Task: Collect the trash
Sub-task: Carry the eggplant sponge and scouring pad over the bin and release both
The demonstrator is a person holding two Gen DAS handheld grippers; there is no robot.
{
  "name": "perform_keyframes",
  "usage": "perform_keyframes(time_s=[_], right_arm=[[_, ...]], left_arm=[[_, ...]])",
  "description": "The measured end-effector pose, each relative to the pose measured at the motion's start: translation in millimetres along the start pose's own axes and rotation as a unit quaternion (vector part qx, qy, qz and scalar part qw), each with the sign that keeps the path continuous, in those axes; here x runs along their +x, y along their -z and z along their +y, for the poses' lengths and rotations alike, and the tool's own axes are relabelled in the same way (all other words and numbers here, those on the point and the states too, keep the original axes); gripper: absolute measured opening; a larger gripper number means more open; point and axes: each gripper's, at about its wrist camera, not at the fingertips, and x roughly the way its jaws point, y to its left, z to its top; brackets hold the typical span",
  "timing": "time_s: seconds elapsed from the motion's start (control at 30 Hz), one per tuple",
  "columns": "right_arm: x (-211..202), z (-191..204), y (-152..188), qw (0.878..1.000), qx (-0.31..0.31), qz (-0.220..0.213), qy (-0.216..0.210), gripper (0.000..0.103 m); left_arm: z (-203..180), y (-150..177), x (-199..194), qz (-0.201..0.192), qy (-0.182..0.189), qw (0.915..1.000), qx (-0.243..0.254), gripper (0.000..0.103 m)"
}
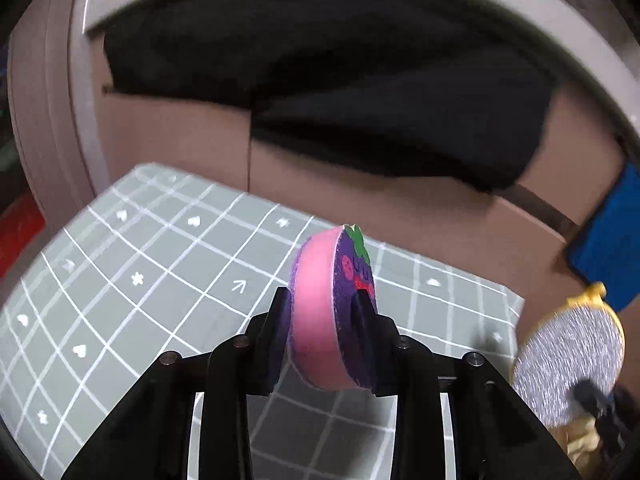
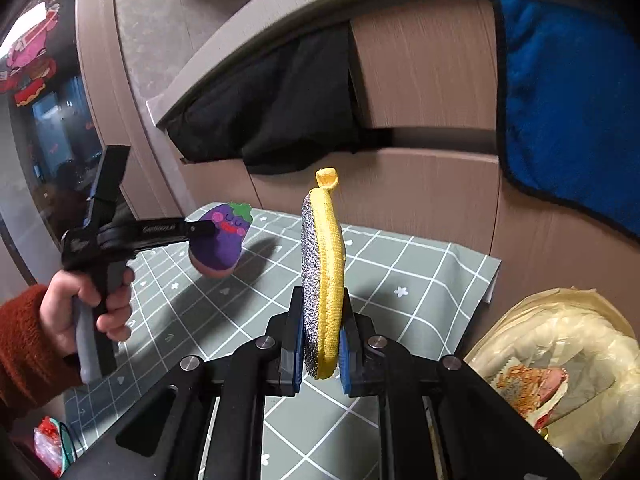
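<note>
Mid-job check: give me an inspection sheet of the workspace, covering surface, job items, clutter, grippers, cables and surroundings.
Surface: grey grid mat with white symbols.
Job's things: purple eggplant sponge and yellow-edged scrubber, both lifted off the mat; lined trash bin at right, with food scraps inside.
Clutter: nothing seen on the mat.
Grippers: left gripper shut on the sponge; right gripper shut on the scrubber, held on edge.
Cables: nothing seen.
Surroundings: brown cabinet with black cloth and blue towel draped over it.
</note>
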Motion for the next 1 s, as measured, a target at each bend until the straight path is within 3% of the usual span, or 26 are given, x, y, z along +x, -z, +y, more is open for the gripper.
perform_keyframes(time_s=[0.23, 0.5, 0.6, 0.8, 1.0], right_arm=[[-42.7, 10.5, -12.5, 0.999, -0.020, -0.032, 0.023, 0.013], [-109.3, 13.1, -19.4, 0.994, -0.037, -0.074, 0.068, 0.013], [-135.9, 6.7, -18.5, 0.992, -0.034, -0.086, 0.091, 0.013], [-170.9, -13.5, -9.8, 0.987, -0.020, -0.097, 0.130, 0.013], [-187.6, -48.6, 7.5, 0.983, 0.007, -0.088, 0.160, 0.013]], left_arm=[[-45.4, 10.7, -71.2, -0.055, 0.019, 0.9968, 0.055, 0.032], [-102.8, 31.3, -129.5, -0.091, 0.088, 0.9881, 0.088, 0.032], [-127.4, 41.9, -135.3, -0.072, 0.127, 0.9847, 0.095, 0.032], [-167.3, 59.6, -135.5, -0.067, 0.165, 0.9774, 0.114, 0.032], [-205.8, 79.6, -108.6, -0.020, 0.200, 0.9712, 0.129, 0.032]])
